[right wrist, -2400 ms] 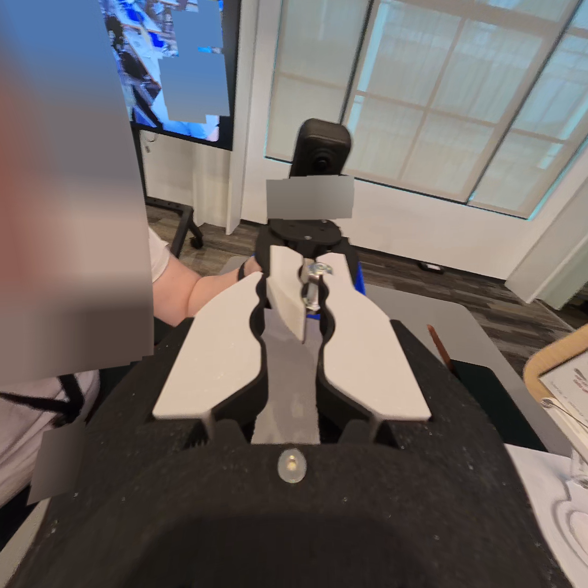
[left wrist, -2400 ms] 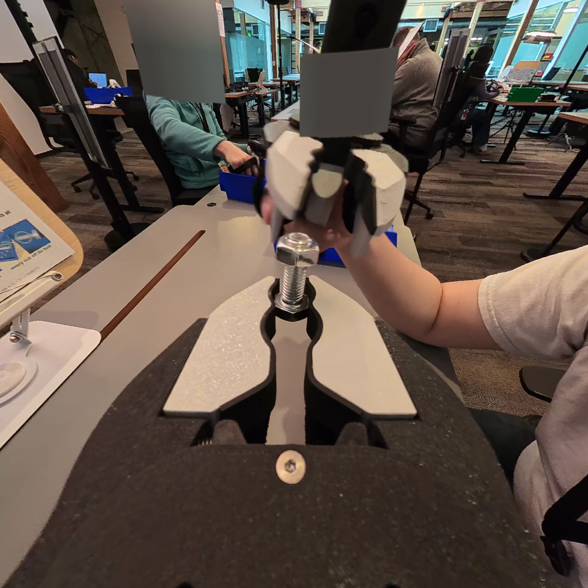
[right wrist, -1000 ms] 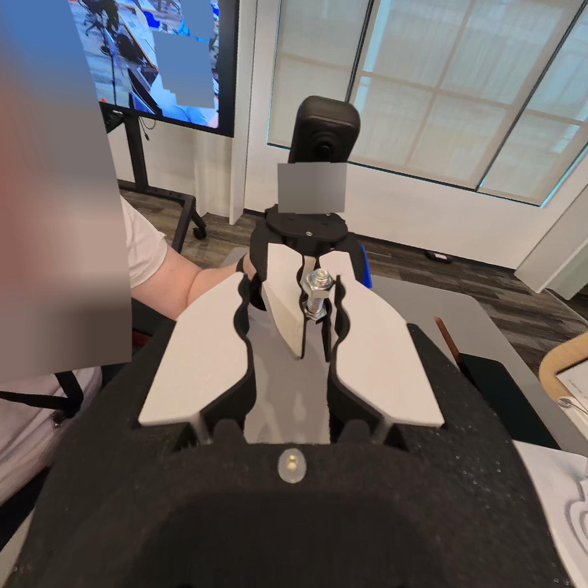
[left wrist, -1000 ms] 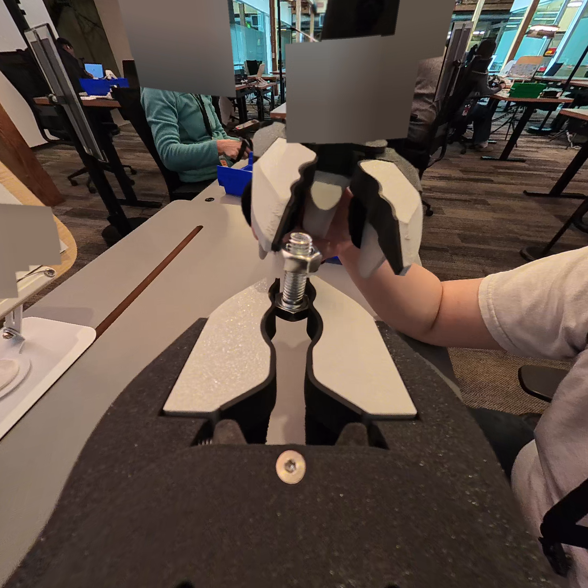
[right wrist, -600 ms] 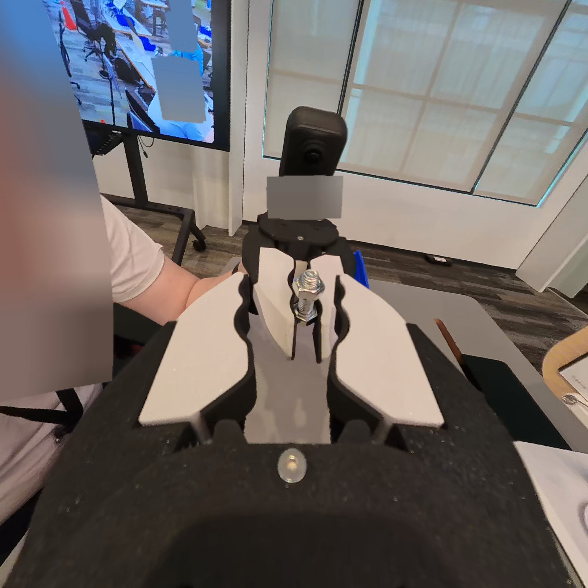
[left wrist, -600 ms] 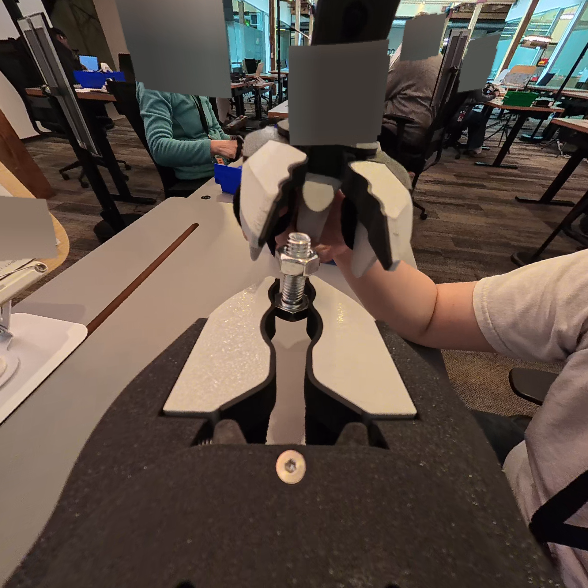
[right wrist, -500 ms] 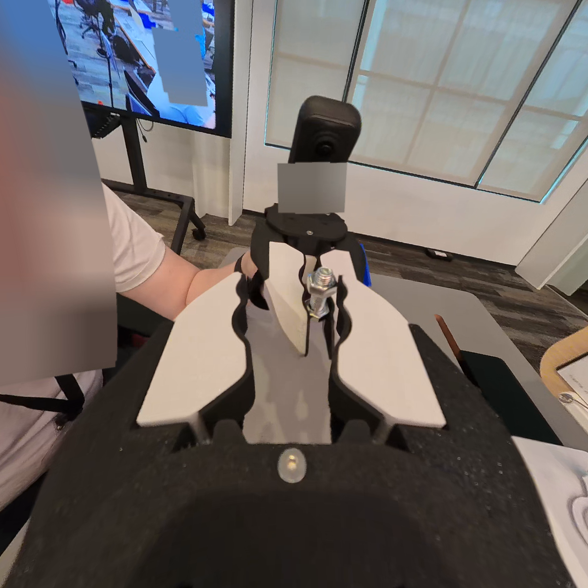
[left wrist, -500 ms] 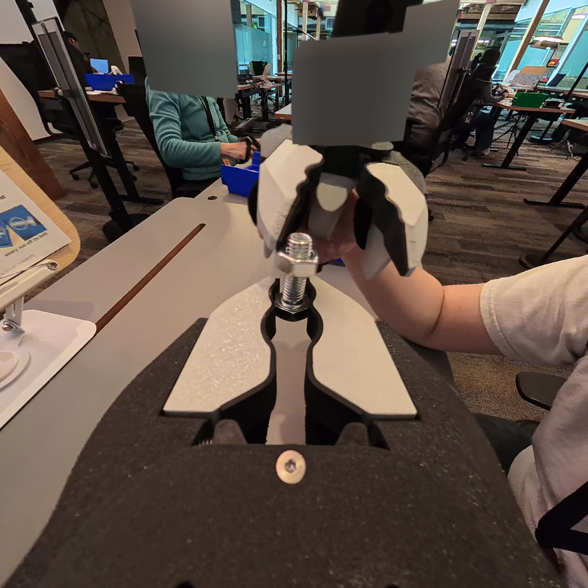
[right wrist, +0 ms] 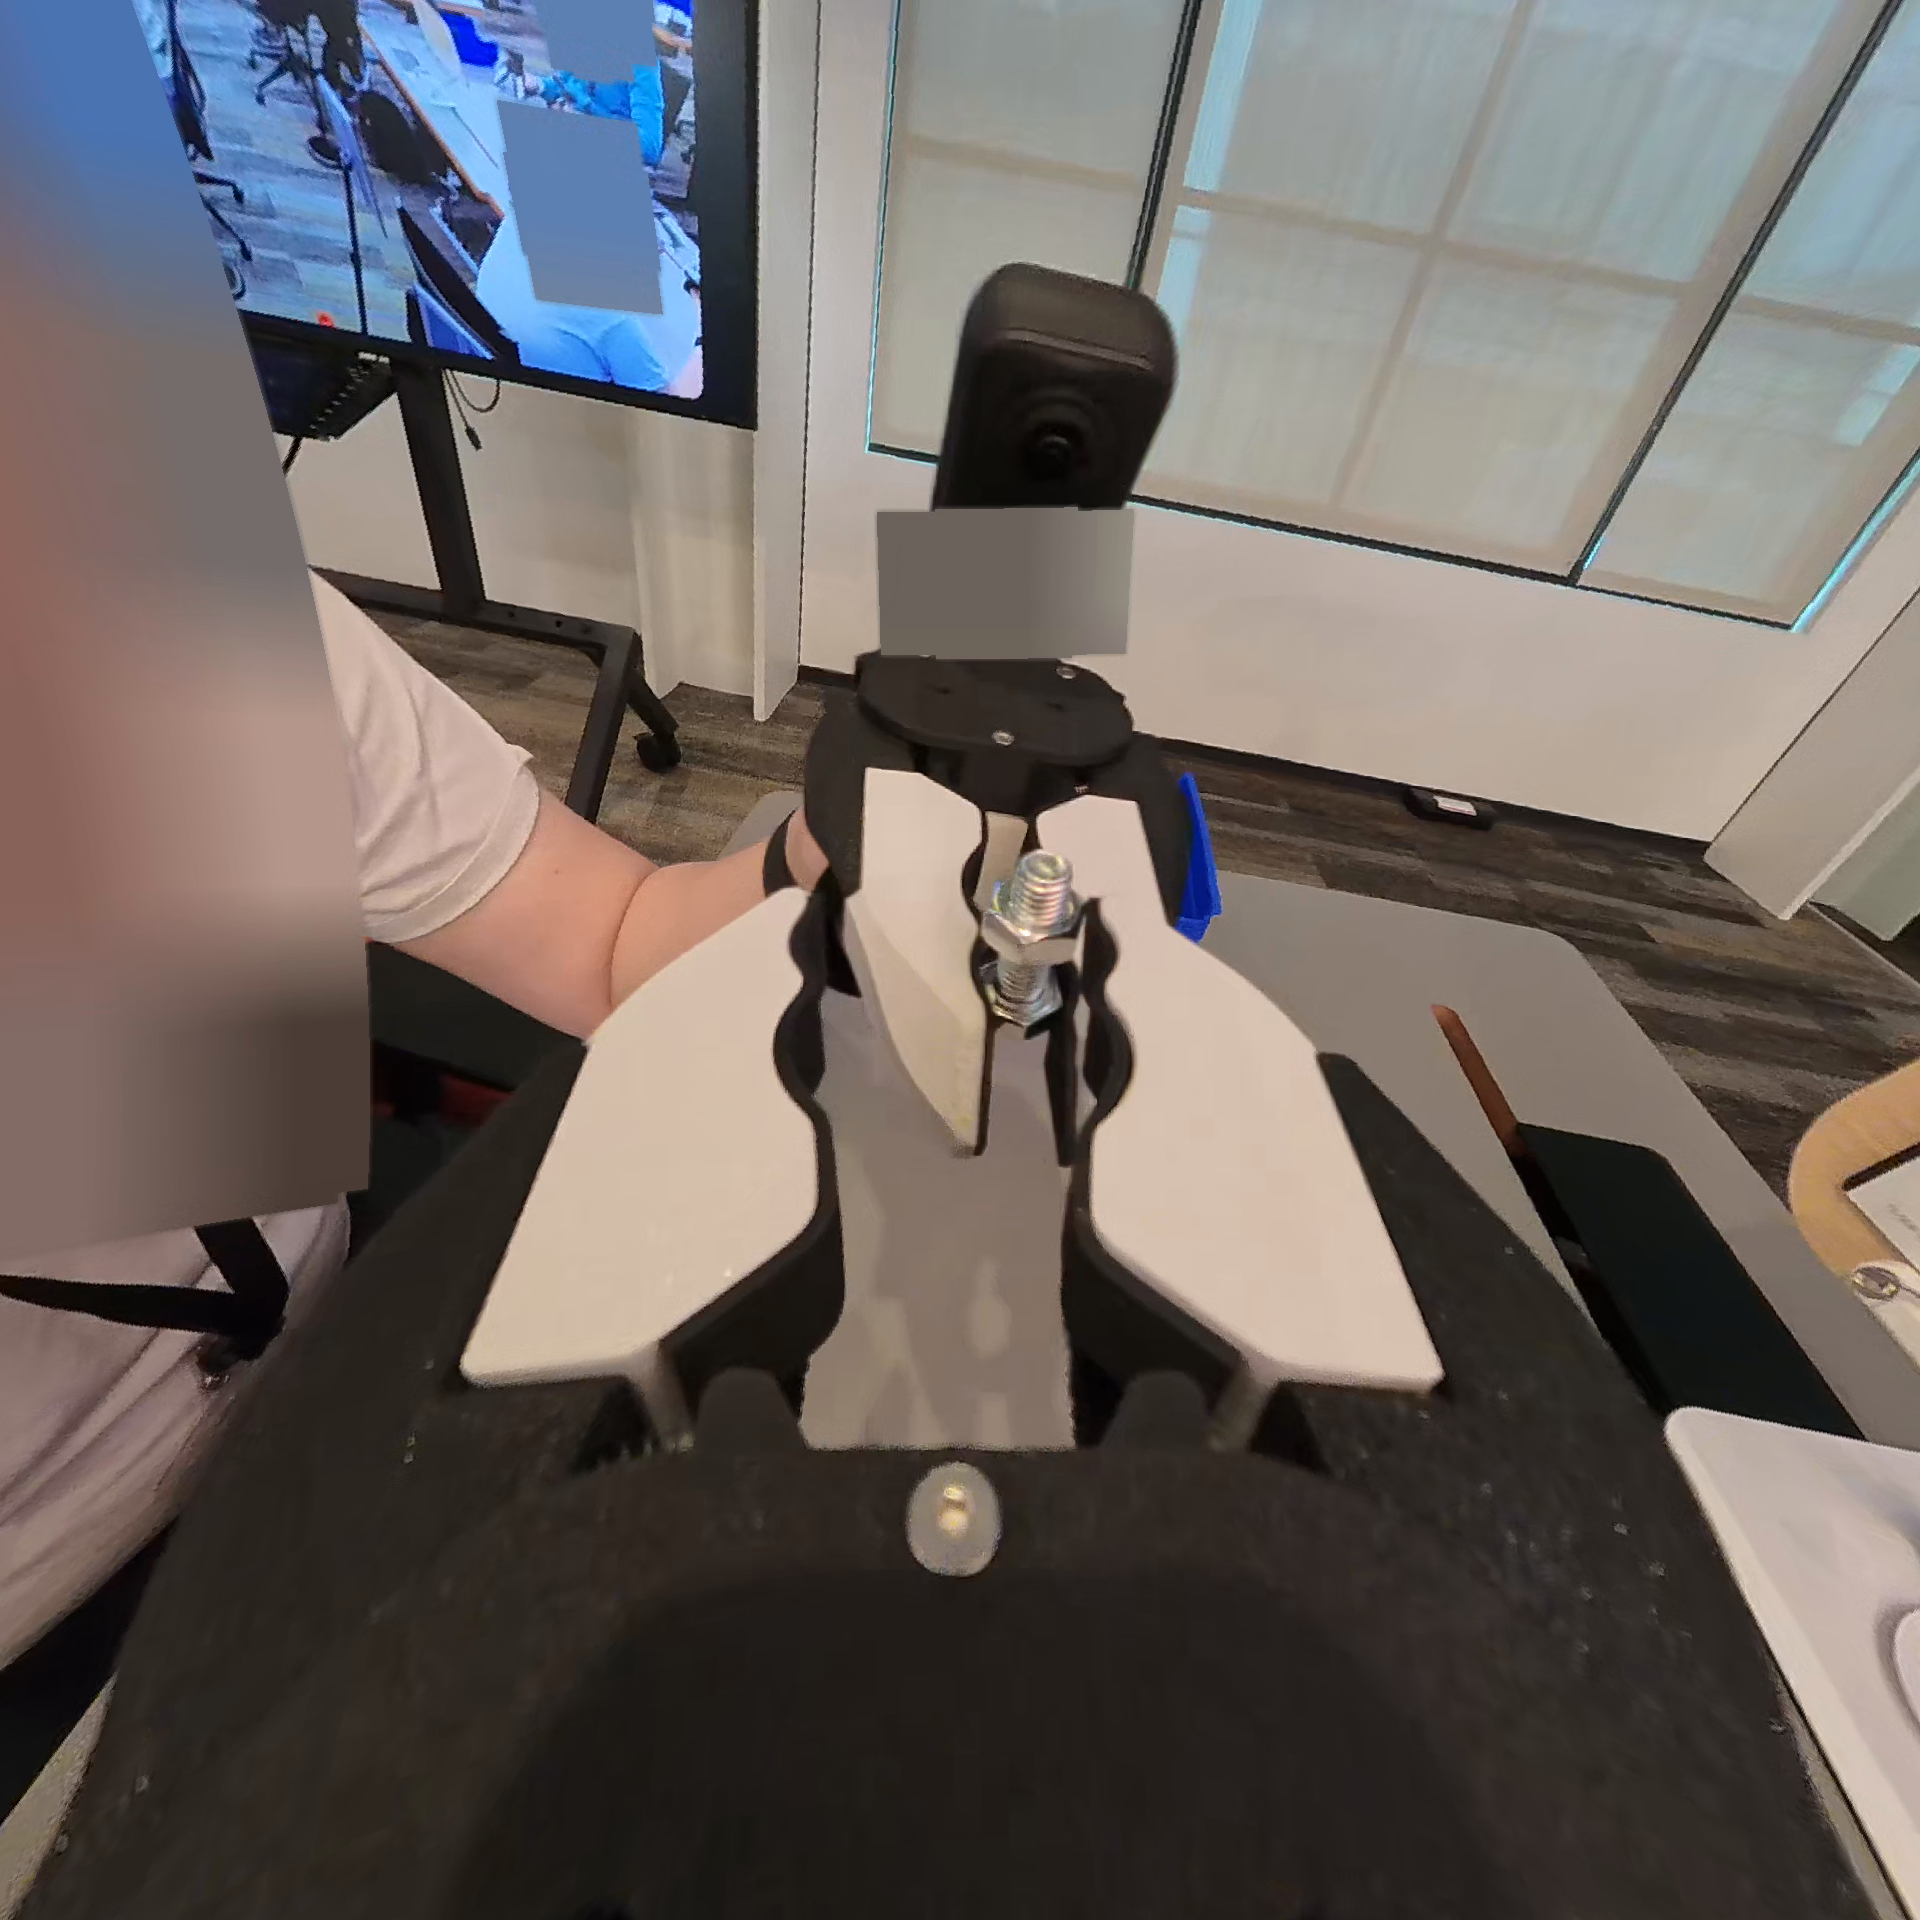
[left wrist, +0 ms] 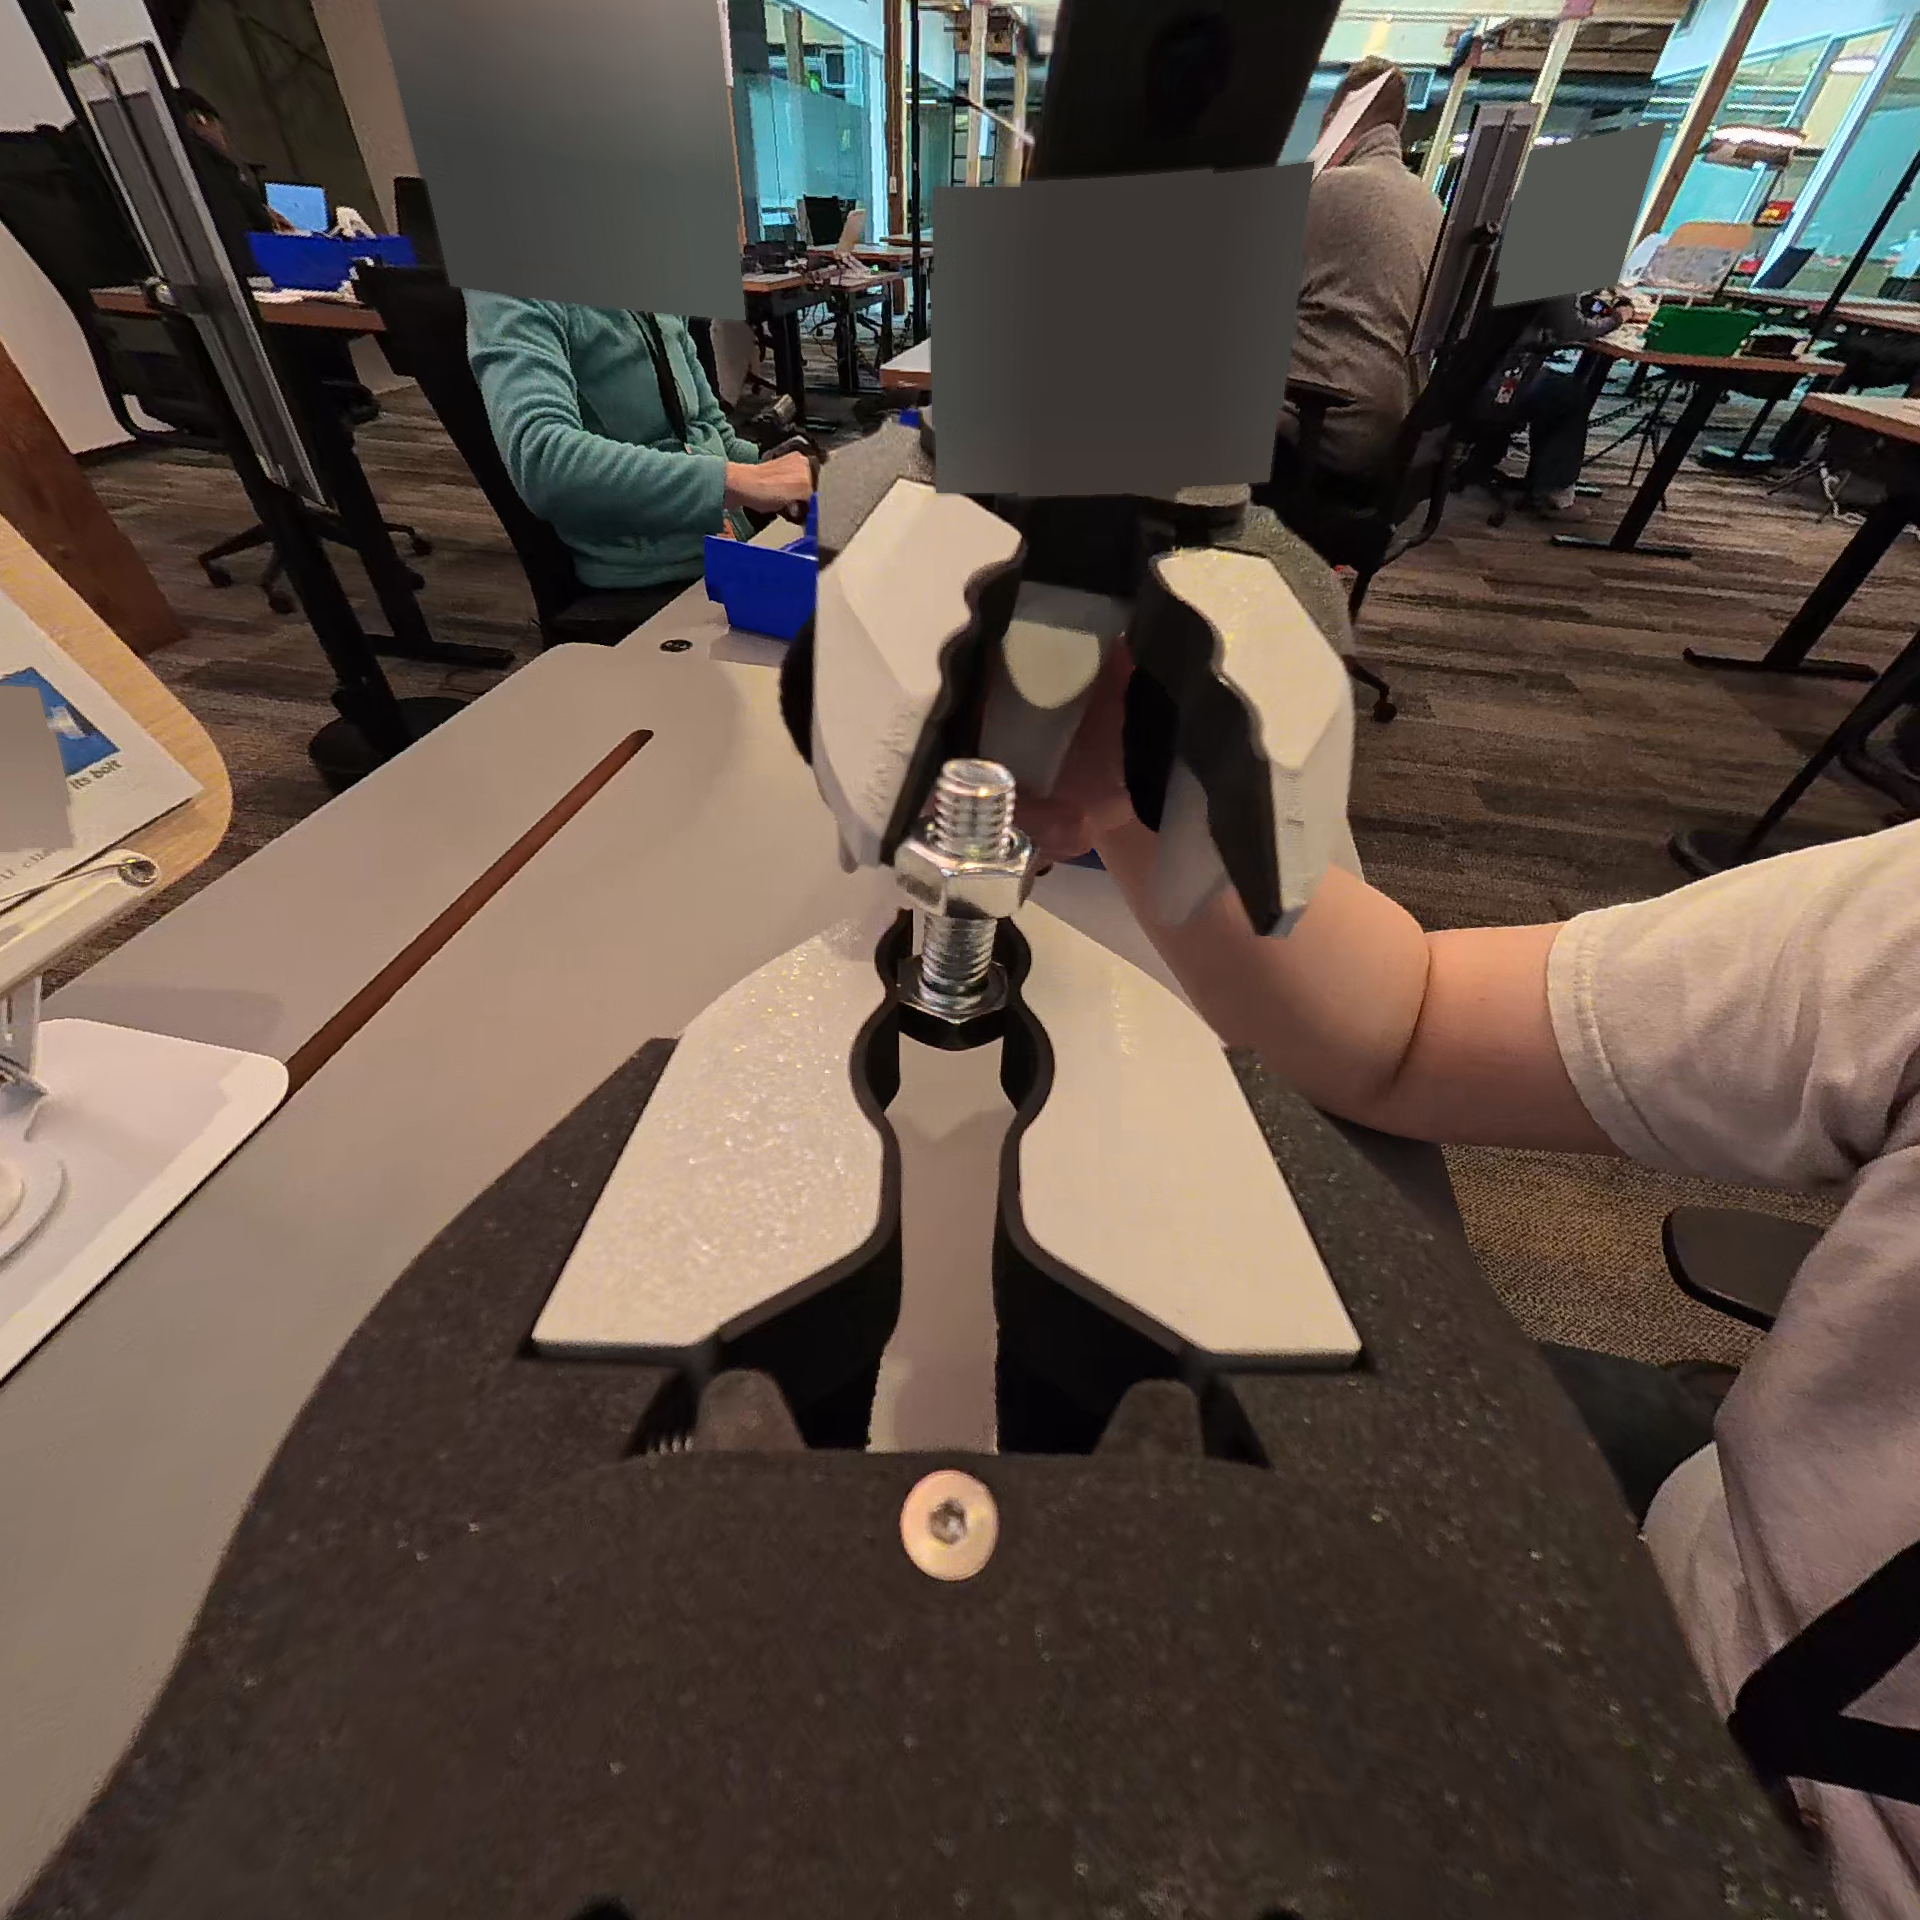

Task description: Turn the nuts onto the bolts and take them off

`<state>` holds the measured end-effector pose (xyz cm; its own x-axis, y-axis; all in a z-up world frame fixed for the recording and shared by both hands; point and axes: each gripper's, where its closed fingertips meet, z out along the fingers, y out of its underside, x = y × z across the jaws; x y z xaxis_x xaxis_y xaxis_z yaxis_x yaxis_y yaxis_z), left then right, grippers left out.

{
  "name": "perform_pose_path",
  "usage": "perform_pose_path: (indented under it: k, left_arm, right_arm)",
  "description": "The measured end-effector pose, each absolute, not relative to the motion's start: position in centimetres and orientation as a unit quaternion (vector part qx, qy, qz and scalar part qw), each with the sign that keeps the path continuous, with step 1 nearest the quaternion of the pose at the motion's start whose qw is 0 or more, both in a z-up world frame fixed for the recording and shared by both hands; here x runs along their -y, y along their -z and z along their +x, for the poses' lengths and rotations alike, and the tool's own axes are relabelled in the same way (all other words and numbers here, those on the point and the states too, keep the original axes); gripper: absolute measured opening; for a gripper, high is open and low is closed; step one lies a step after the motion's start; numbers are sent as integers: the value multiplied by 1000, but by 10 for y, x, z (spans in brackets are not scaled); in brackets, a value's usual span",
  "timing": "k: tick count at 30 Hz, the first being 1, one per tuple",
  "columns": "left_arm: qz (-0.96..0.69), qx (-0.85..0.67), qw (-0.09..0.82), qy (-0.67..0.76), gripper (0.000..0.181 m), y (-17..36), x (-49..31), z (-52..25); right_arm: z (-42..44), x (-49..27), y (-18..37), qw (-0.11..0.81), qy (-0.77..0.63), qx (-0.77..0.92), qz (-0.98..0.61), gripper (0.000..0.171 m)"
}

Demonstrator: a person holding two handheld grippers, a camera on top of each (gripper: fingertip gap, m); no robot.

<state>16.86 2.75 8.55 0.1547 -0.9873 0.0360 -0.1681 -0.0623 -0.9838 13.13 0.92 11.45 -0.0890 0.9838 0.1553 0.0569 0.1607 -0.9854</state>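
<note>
Steel bolt (left wrist: 954,940) (threaded, upright) sits clamped in the left gripper (left wrist: 951,1013); right gripper (left wrist: 1075,831) gapes beside the hex nut (left wrist: 964,873).

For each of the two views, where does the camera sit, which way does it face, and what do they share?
Left wrist view: on the left tongs, looking along them across the grey table toward an office; the tongs grip the bolt by its head, and the person's bare arm shows.
Right wrist view: on the right tongs, open, facing windows and a screen; arm at left.
Shared: bolt, nut, and each other's tongs.
</note>
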Motion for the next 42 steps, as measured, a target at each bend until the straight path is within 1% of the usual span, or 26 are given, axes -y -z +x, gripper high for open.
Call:
perform_pose_path:
  k: [1, 3, 8, 10, 11, 12, 13, 15, 17, 21, 22, 23, 24, 25, 27, 29, 33, 34, 36, 37, 40, 42]
  left_arm:
    - [-590, -489, 477, 430, 14, -86, -27, 168]
    - [-589, -491, 477, 429, 14, -86, -27, 168]
    - [-590, -494, 479, 422, 14, -85, -27, 168]
    - [-591, -489, 483, 423, 14, -87, -28, 167]
    - [-592, -486, 483, 424, 14, -87, -29, 166]
    - [-593, -485, 483, 425, 14, -87, -30, 166]
    - [-593, -484, 482, 427, 14, -88, -30, 165]
    - [-592, -485, 480, 430, 14, -87, -29, 166]
    - [-592, -488, 481, 425, 14, -86, -28, 167]
    - [-595, -485, 481, 423, 14, -86, -30, 167]
    - [-595, -483, 482, 423, 14, -86, -31, 166]
    - [-595, -482, 483, 425, 14, -87, -31, 166]
    - [-594, -482, 481, 429, 14, -88, -30, 166]
    - [-593, -483, 480, 431, 14, -88, -29, 166]
    - [-591, -486, 478, 431, 14, -87, -28, 167]
    - [-590, -491, 475, 431, 14, -86, -26, 169]
    - [-586, -495, 467, 440, 14, -85, -21, 171]
    - [-586, -496, 466, 439, 14, -85, -21, 172]
    - [-585, -498, 466, 438, 14, -84, -20, 172]
    - [-585, -498, 466, 439, 14, -84, -20, 172]
    - [-586, -497, 468, 437, 14, -85, -21, 172]
    - [-585, -496, 469, 437, 14, -86, -21, 171]
  right_arm:
    - [132, -9, -115, 503, -459, 575, -454, 48]
    - [132, -10, -116, 507, -458, 572, -453, 44]
    - [136, -10, -117, 497, -466, 569, -461, 43]
    - [142, -9, -118, 493, -468, 573, -457, 33]
    - [144, -5, -120, 489, -479, 575, -448, 23]
    - [146, -4, -124, 491, -490, 569, -442, 20]
    - [146, -7, -127, 497, -494, 558, -445, 21]
    - [143, -13, -126, 506, -489, 547, -454, 34]
    - [139, -15, -121, 505, -474, 555, -461, 40]
    - [138, -11, -117, 504, -455, 571, -461, 39]
    - [141, -9, -117, 500, -457, 576, -458, 32]
    - [143, -6, -119, 495, -467, 578, -450, 19]
    - [144, -7, -123, 500, -474, 569, -449, 19]
    - [144, -12, -126, 513, -474, 554, -452, 22]
    - [142, -22, -126, 534, -459, 539, -462, 36]
    - [138, -23, -119, 524, -452, 551, -465, 39]
    - [132, -20, -116, 522, -451, 560, -459, 36]
    - [132, -19, -115, 520, -453, 562, -457, 32]
    - [132, -17, -116, 516, -463, 562, -451, 20]
    - [132, -17, -117, 514, -465, 561, -452, 18]
    - [132, -18, -115, 512, -461, 562, -459, 18]
    - [131, -21, -112, 512, -450, 563, -467, 25]
